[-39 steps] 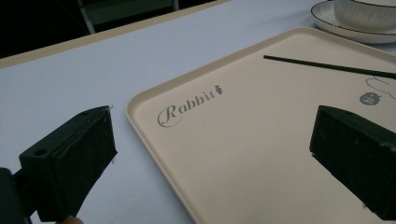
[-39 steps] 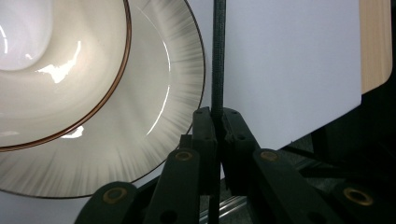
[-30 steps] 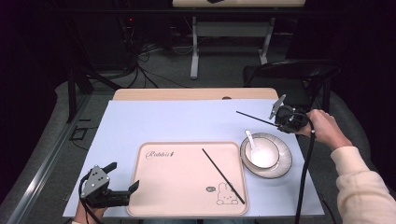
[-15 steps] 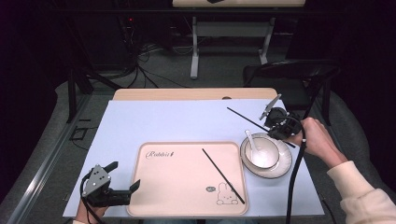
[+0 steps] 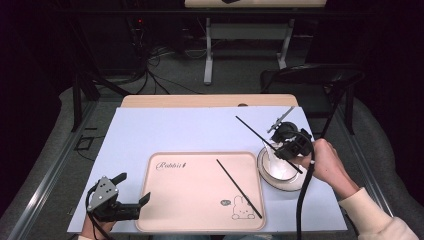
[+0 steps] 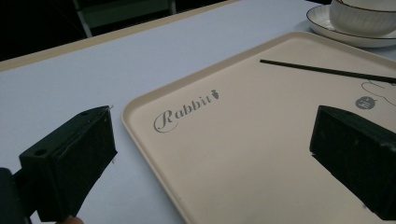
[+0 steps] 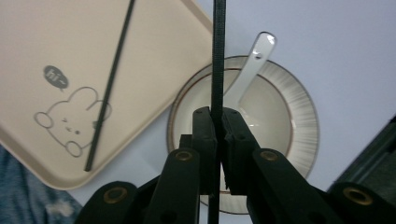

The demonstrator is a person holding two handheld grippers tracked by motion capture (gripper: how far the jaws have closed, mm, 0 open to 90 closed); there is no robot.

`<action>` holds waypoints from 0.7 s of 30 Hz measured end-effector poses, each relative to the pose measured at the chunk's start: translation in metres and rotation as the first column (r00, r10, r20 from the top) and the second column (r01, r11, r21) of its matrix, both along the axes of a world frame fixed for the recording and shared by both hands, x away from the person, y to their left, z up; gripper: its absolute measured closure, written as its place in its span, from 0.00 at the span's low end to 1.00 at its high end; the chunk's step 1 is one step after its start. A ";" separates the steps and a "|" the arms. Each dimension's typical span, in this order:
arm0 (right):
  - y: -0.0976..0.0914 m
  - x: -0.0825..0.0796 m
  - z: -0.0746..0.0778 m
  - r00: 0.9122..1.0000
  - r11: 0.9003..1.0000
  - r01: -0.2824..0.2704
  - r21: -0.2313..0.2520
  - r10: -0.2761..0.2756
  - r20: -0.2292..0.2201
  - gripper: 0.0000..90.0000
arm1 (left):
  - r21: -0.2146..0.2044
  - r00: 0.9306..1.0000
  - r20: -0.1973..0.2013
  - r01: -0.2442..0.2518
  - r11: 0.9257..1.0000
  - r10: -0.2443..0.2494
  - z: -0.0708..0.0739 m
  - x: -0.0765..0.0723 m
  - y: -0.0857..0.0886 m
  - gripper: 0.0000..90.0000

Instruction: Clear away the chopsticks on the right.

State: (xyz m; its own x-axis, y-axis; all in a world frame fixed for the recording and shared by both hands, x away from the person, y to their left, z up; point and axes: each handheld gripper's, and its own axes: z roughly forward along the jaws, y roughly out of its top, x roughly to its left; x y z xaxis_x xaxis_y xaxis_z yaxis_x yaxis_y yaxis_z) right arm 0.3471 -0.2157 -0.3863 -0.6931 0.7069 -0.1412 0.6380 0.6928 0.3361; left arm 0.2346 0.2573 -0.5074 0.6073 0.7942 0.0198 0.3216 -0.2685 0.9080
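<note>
The right hand-held gripper [image 5: 289, 145], clenched on a black chopstick [image 5: 255, 132], had shifted from beside the bowl [image 5: 280, 165] to above it, toward the tray [image 5: 200, 220]. The stick slanted in the air, clear of the desk [image 5: 175, 130]. Its mate [image 5: 239, 188] already lay on the tray, so delivery of the second appeared under way. The left hand-held gripper [image 5: 131, 197] had kept its place at the tray's near corner, jaws apart, holding nothing. A spoon [image 7: 250, 65] rested in the bowl. A pale blue cover lay over the desk; beyond stood a dark room, a chair [image 5: 310, 80] and floor cables.
</note>
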 end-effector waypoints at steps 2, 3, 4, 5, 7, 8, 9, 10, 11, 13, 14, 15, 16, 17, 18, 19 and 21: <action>0.004 -0.003 -0.004 1.000 1.000 0.011 0.016 -0.011 -0.021 0.94 | 0.002 1.000 0.002 0.004 1.000 -0.004 0.000 0.000 -0.001 0.00; 0.006 -0.005 -0.006 0.999 1.000 0.015 0.022 -0.014 -0.029 0.94 | 0.005 1.000 0.001 0.007 1.000 -0.007 0.000 0.000 -0.002 0.00; 0.008 -0.006 -0.008 0.999 1.000 0.012 0.026 -0.011 -0.039 0.94 | 0.005 1.000 0.003 0.007 1.000 -0.008 0.001 0.001 -0.002 0.00; 0.010 -0.007 -0.011 0.999 0.999 0.021 0.025 -0.020 -0.043 0.94 | 0.008 1.000 0.003 0.009 1.000 -0.009 0.001 0.001 -0.003 0.00; 0.014 -0.010 -0.015 0.998 0.999 0.020 0.032 -0.018 -0.059 0.94 | 0.006 1.000 0.003 0.010 1.000 -0.010 0.000 0.001 -0.003 0.00; 0.015 -0.011 -0.017 0.998 0.999 0.021 0.038 -0.019 -0.057 0.94 | 0.005 1.000 0.003 0.011 1.000 -0.011 0.000 0.001 -0.003 0.00; 0.018 -0.013 -0.020 0.998 0.999 0.019 0.040 -0.016 -0.063 0.94 | 0.007 1.000 0.001 0.013 1.000 -0.013 0.000 0.001 -0.002 0.00; 0.020 -0.014 -0.022 0.997 0.999 0.025 0.049 -0.021 -0.071 0.94 | 0.007 1.000 0.001 0.014 1.000 -0.014 0.000 0.001 -0.002 0.00; 0.021 -0.015 -0.024 0.997 0.998 0.030 0.047 -0.027 -0.070 0.94 | 0.006 1.000 0.003 0.012 1.000 -0.012 0.000 0.001 -0.002 0.00; 0.027 -0.018 -0.030 0.996 0.997 0.037 0.065 -0.031 -0.087 0.94 | 0.007 1.000 0.003 0.012 1.000 -0.012 0.000 0.001 -0.002 0.00; 0.029 -0.019 -0.032 0.996 0.997 0.039 0.063 -0.034 -0.083 0.94 | 0.009 1.000 0.003 0.013 1.000 -0.013 0.000 0.001 -0.002 0.00; 0.032 -0.020 -0.035 0.995 0.997 0.041 0.066 -0.035 -0.089 0.94 | 0.009 1.000 0.003 0.014 1.000 -0.014 0.001 0.000 -0.002 0.00; 0.034 -0.022 -0.038 0.994 0.997 0.045 0.070 -0.038 -0.103 0.94 | 0.010 1.000 0.005 0.014 1.000 -0.014 0.001 0.000 -0.003 0.00; 0.037 -0.022 -0.042 0.994 0.996 0.044 0.071 -0.036 -0.105 0.94 | 0.010 1.000 0.004 0.015 1.000 -0.015 0.001 0.001 -0.003 0.00; 0.038 -0.023 -0.044 0.993 0.996 0.044 0.075 -0.035 -0.109 0.94 | 0.011 1.000 0.003 0.016 1.000 -0.016 0.001 0.001 -0.003 0.00; 0.039 -0.023 -0.048 0.992 0.995 0.051 0.089 -0.040 -0.123 0.94 | 0.010 1.000 0.004 0.016 1.000 -0.016 0.001 0.001 -0.003 0.00; 0.041 -0.024 -0.055 0.990 0.994 0.062 0.095 -0.049 -0.130 0.94 | 0.010 1.000 0.005 0.015 1.000 -0.015 0.001 0.001 -0.003 0.00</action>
State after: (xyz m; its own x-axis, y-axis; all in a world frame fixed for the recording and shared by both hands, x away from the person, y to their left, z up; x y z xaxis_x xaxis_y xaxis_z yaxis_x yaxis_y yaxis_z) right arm 0.3232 -0.1745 -0.4416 -0.6604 0.7507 0.0181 0.7163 0.6227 0.3149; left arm 0.2352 0.2547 -0.5066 0.6188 0.7850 0.0304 0.3130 -0.2819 0.9070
